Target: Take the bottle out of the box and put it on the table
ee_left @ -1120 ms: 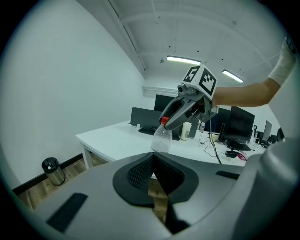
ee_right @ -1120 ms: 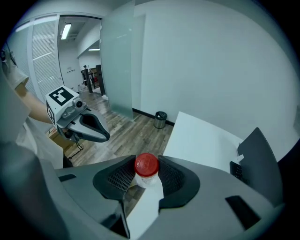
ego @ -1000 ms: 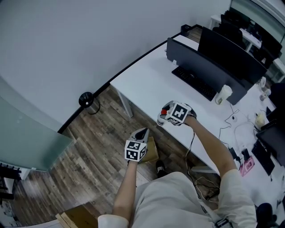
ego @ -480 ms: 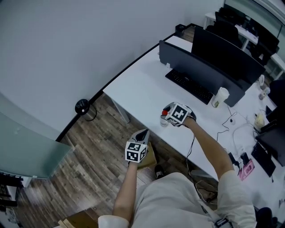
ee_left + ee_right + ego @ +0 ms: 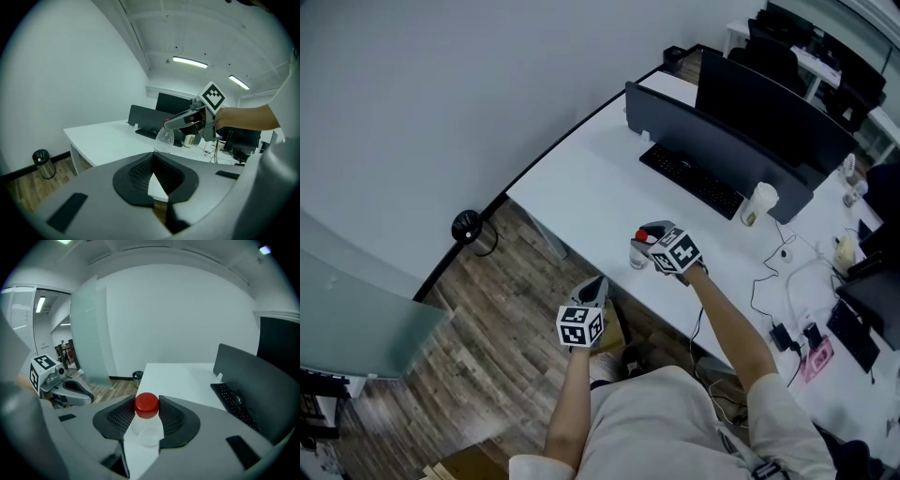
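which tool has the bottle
The right tool: its jaws are clamped on the bottle just below its red cap. The left tool is open, with nothing between its jaws.

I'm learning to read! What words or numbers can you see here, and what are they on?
No words or numbers can be read anywhere.
bottle: red cap, clear body, no label shows.
marker cubes: black-and-white square patterns, not letters.
keyboard: keys too small to read.
cup: any print too small to tell.
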`<state>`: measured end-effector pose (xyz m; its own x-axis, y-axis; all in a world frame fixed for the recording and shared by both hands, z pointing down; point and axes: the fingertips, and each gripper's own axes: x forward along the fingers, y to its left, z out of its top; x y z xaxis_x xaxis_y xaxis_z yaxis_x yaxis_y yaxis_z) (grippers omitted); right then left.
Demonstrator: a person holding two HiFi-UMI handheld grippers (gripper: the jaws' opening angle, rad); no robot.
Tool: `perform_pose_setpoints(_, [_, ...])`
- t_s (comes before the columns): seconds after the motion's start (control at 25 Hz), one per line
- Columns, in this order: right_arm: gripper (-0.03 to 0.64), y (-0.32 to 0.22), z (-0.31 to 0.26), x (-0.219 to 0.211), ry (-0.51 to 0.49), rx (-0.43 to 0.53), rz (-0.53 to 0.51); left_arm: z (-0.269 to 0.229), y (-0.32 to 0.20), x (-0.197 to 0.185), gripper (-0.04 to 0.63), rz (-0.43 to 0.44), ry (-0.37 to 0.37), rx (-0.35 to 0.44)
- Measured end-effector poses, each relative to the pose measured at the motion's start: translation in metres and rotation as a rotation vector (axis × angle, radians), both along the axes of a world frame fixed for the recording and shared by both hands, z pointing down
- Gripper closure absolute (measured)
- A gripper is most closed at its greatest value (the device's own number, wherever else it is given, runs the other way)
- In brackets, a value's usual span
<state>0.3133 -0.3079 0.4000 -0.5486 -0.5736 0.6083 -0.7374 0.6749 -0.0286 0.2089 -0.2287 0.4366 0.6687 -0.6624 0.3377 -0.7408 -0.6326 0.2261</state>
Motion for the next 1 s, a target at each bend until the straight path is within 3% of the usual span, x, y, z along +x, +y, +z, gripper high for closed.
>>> perform_pose_setpoints(0.12, [0.426,-0.001,0.002,0.000,-0.015,0.051,0.048,0.000,-0.001,-0.002,0.580,-0.038,0.020,-0.011])
perform_pose_setpoints(0.24, [0.378,0.002,0.009,0.005,-0.013,0.053,0.082,-0.003,0.000,-0.006,0.581,-0.066,0.049,-0.015])
perform_pose_setpoints(0.48, [0.368,0.005,0.003,0.016,-0.042,0.057,0.136,-0.015,0.004,-0.024,0.581,-0.103,0.072,-0.005])
perform_pose_setpoints(1.0, [0.368,0.076,0.005,0.025,-0.138,0.046,0.372,-0.033,0.055,-0.051,0.581,-0.047,0.033,0.035])
